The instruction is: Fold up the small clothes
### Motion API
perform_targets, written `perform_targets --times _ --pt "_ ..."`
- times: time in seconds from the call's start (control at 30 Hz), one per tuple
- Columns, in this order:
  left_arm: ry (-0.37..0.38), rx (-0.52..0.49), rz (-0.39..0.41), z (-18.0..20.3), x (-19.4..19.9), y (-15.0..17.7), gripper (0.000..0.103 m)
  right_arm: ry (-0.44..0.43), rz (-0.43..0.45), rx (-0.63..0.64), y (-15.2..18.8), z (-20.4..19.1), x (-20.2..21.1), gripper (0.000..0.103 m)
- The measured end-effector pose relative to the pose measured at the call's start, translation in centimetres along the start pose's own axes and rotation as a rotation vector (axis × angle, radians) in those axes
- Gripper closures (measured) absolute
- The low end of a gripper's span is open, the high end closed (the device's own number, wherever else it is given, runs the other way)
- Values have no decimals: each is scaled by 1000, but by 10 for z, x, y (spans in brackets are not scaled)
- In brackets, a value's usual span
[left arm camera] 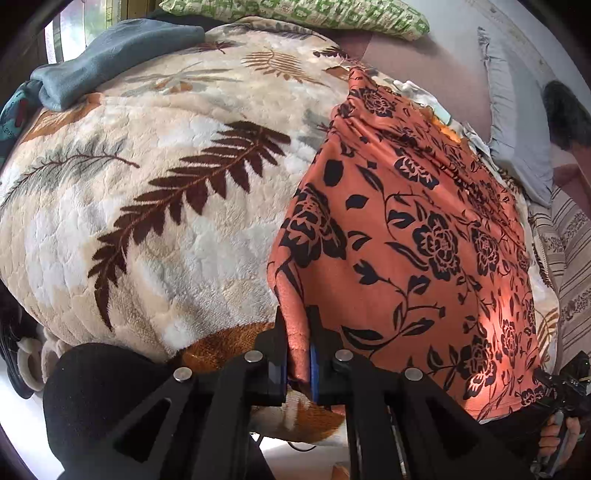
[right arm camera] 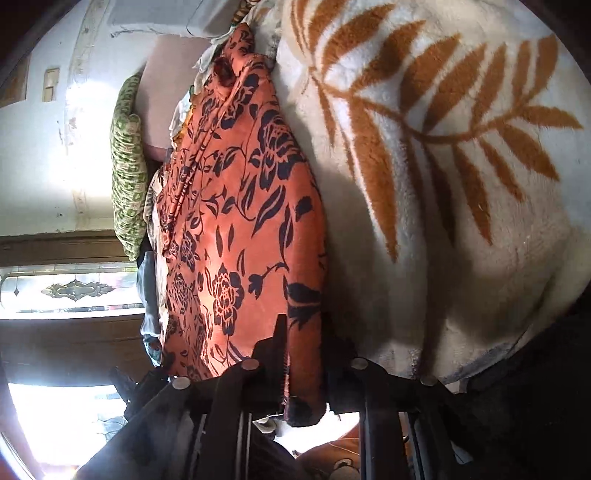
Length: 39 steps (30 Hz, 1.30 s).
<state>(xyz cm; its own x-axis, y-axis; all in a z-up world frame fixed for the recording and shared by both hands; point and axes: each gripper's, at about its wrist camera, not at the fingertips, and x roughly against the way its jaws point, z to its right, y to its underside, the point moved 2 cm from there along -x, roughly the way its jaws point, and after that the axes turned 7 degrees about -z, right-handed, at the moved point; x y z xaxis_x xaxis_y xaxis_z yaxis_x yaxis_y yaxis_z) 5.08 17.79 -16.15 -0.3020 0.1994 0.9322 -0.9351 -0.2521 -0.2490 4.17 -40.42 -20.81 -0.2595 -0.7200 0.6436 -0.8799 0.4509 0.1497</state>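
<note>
**Both hand-held grippers on the near edge of the orange garment**

Where the orange floral garment (left arm camera: 417, 236) lies spread on the leaf-patterned fleece blanket (left arm camera: 147, 192), its long axis runs straight away from the left hand-held gripper (left arm camera: 298, 354), from the near hem at the fingers to a gathered, narrower end far ahead. That left hand-held gripper is clenched on a rolled fold at the garment's near left corner, the cloth pinched tight between the blue pads (left arm camera: 314, 369). The rest of the garment spreads ahead of it and to its right, lying flat with a few creases near the far end.

In the right wrist view the same garment (right arm camera: 236, 206) again stretches lengthwise away from the right hand-held gripper (right arm camera: 304, 354), tapering to a bunched end far ahead. Its near dark-trimmed corner hangs between the two fingers, and the jaws are grasping it, though less tightly than the left pair. The blanket (right arm camera: 461, 184) fills the space to the right of this gripper.

Beyond the garment's far end lie a green patterned pillow (left arm camera: 295, 14) and a blue-grey cloth (left arm camera: 118, 55), the latter far ahead and left of the left gripper.
</note>
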Motion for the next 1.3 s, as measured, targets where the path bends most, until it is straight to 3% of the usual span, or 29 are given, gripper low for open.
perform_targets --times 0.03,0.07,0.33,0.37,0.4,0.43,0.47,0.57,0.73,0.8,0.9,1.03,1.2,1.3 --pt "0 2 -4 -1 -3 2 95 -6 -3 -2 0 0 -1 47" --pt "5 6 2 -2 -3 3 95 -19 0 -11 0 1 -2 40" --pt "86 57 -24 -15 -3 3 91 -56 22 -26 1 0 -4 38" --pt "88 57 -27 -14 -3 3 91 -59 21 -28 1 1 -4 41" --pt "80 54 -23 -14 -2 3 95 -52 17 -25 1 3 -4 59" --pt "77 46 -18 -13 -1 3 96 -29 9 -21 1 3 -5 90" --pt "68 34 -11 -11 1 4 96 -15 1 -22 1 4 -7 95" --pt "44 17 20 -4 10 4 96 -20 10 -13 2 0 -5 96" --pt "61 1 116 6 44 -4 96 -139 88 -8 6 -13 23 96" --pt "44 -6 110 5 39 -9 96 -196 118 -4 5 -15 35 96" --pt "46 43 46 -4 18 -11 96 -201 115 -44 -3 -2 30 96" --pt "36 5 88 3 29 -5 96 -270 123 -72 -1 3 30 96" --pt "48 38 66 -1 21 -12 96 -285 140 -73 -1 5 33 96" --pt "60 21 100 4 31 -13 96 -298 134 -86 -1 6 31 96"
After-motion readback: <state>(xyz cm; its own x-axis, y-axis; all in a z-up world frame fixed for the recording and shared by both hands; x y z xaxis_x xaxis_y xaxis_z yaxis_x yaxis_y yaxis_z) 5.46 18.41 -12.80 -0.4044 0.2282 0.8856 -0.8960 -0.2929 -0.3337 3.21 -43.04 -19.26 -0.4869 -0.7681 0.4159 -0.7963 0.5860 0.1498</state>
